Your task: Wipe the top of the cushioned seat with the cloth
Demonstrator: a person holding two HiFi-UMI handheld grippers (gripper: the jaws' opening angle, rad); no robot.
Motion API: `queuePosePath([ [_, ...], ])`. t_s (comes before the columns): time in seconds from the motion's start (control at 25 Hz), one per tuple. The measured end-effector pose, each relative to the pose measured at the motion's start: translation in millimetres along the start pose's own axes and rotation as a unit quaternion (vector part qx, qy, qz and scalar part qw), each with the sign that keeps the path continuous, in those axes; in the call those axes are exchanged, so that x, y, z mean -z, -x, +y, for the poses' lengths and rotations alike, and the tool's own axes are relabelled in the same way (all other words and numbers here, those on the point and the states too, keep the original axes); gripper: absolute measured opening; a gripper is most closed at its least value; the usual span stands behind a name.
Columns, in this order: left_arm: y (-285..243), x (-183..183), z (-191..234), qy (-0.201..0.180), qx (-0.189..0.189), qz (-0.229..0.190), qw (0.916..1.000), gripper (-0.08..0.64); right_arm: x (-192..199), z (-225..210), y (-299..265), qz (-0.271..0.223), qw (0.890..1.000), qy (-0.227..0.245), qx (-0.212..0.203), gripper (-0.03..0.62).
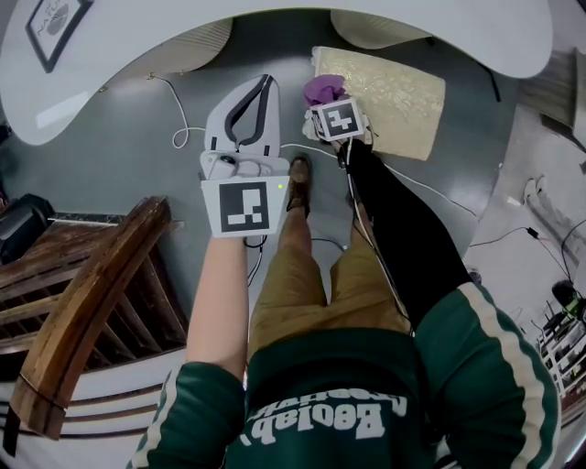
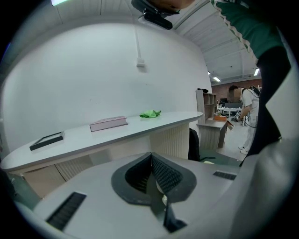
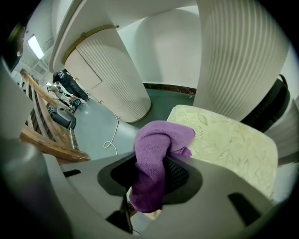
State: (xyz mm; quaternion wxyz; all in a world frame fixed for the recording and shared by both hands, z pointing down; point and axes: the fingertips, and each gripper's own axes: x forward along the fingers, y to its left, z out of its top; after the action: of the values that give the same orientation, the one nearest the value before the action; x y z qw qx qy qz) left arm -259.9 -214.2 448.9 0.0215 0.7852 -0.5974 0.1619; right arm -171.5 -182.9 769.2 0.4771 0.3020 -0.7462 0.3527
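A cream cushioned seat [image 1: 389, 96] with a leaf pattern stands on the grey floor under the white counter; it shows too in the right gripper view [image 3: 229, 144]. My right gripper [image 1: 322, 92] is shut on a purple cloth [image 3: 156, 161], held at the seat's near left corner [image 1: 320, 89]. The cloth's bunched end reaches over the seat's edge. My left gripper [image 1: 245, 110] is held left of the seat above the floor, jaws together with nothing between them [image 2: 150, 158].
A white curved counter [image 1: 275, 18] arcs over the seat, with ribbed cream pillars [image 3: 117, 79] under it. A wooden bench [image 1: 82, 302] stands at the left. White cables [image 1: 183, 119] trail on the floor. A book [image 2: 108, 123], a green cloth [image 2: 150, 113] and a frame [image 2: 46, 140] lie on the counter.
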Motion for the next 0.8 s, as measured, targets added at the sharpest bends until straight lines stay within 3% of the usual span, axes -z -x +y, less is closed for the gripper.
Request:
queuePosePath([
  [0.28, -30, -21, -39, -0.004, 0.019, 0.003, 0.9998, 0.017, 17, -39, 20, -0.002, 1.000, -0.011, -0.007, 0.155],
  [0.8, -98, -57, -139, 0.003, 0.057, -0.021, 0.9982, 0.017, 80, -166, 68, 0.001, 0.999, -0.051, 0.015, 0.154],
])
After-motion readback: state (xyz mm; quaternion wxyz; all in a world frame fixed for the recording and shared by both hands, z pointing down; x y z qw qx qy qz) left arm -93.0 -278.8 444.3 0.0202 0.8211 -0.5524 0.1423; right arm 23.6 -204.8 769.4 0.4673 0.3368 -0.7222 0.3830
